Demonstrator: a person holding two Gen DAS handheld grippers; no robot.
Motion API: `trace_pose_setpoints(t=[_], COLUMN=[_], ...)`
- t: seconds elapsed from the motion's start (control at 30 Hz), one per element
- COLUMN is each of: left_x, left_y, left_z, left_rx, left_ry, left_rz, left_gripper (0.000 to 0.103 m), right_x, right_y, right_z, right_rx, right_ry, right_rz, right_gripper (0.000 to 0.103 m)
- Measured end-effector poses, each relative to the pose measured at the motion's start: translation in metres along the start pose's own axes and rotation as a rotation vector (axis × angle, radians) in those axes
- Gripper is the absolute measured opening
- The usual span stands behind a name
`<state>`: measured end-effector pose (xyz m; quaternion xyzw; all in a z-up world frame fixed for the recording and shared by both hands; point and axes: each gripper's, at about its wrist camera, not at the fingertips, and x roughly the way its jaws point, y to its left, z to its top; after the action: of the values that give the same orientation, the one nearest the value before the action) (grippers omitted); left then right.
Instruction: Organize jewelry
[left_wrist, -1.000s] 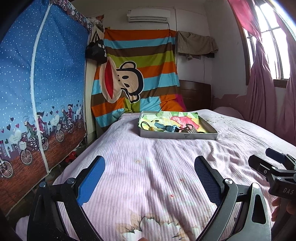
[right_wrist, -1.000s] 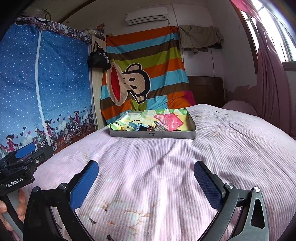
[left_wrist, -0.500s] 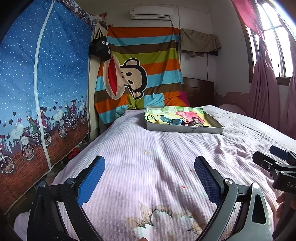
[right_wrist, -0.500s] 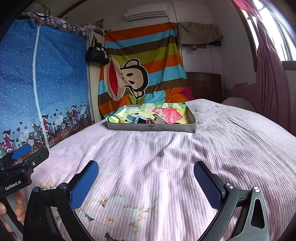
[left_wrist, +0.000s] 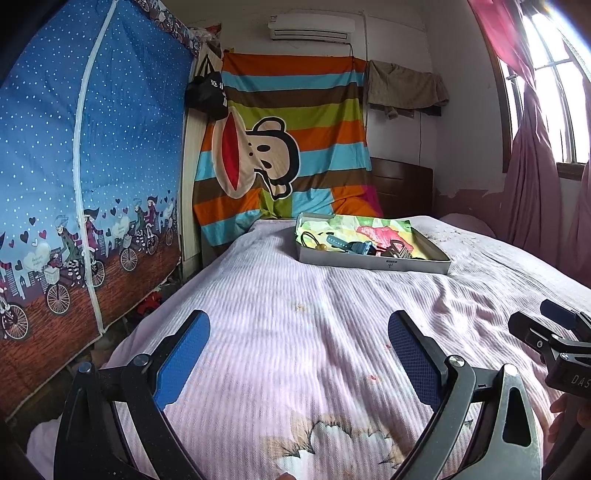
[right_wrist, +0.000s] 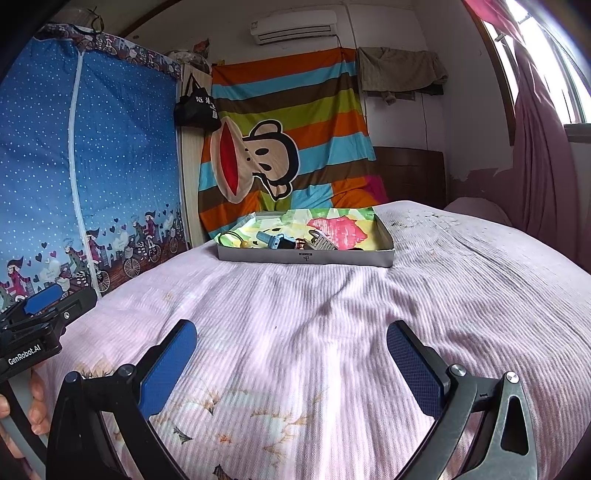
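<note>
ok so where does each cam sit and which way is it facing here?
Left wrist: on the left claw, low over the pink ribbed bedspread, facing the shallow grey cardboard tray; own open blue-padded fingers show, right claw at right edge.
Right wrist: on the right claw, same heading, tray dead ahead; left claw and a hand at left edge.
Shared: tray, bedspread, striped monkey-print cloth, white wall air conditioner.

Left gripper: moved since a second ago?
Yes. The left gripper has advanced toward the shallow grey cardboard tray, which sits larger and further right against the striped monkey cloth.
</note>
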<state>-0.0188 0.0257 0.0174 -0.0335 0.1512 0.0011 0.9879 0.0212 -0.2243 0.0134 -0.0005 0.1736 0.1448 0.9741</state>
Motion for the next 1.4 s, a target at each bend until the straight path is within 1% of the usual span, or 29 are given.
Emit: trace_pose_setpoints(t=[0.63, 1.4], left_x=[-0.0023, -0.0036], left_y=[-0.007, -0.0041], left_z=[-0.0011, -0.003], left_rx=[0.007, -0.01], left_ry=[-0.008, -0.006], left_rz=[0.002, -0.004], left_gripper=[0.095, 0.095], right_x=[-0.0023, -0.0024], right_y=[0.0003, 0.0013], right_z=[0.0012, 0.0018], right_rx=[0.002, -0.001], right_ry=[-0.007, -0.006], right_rz=[0.004, 0.006], right_gripper=[0.103, 0.103])
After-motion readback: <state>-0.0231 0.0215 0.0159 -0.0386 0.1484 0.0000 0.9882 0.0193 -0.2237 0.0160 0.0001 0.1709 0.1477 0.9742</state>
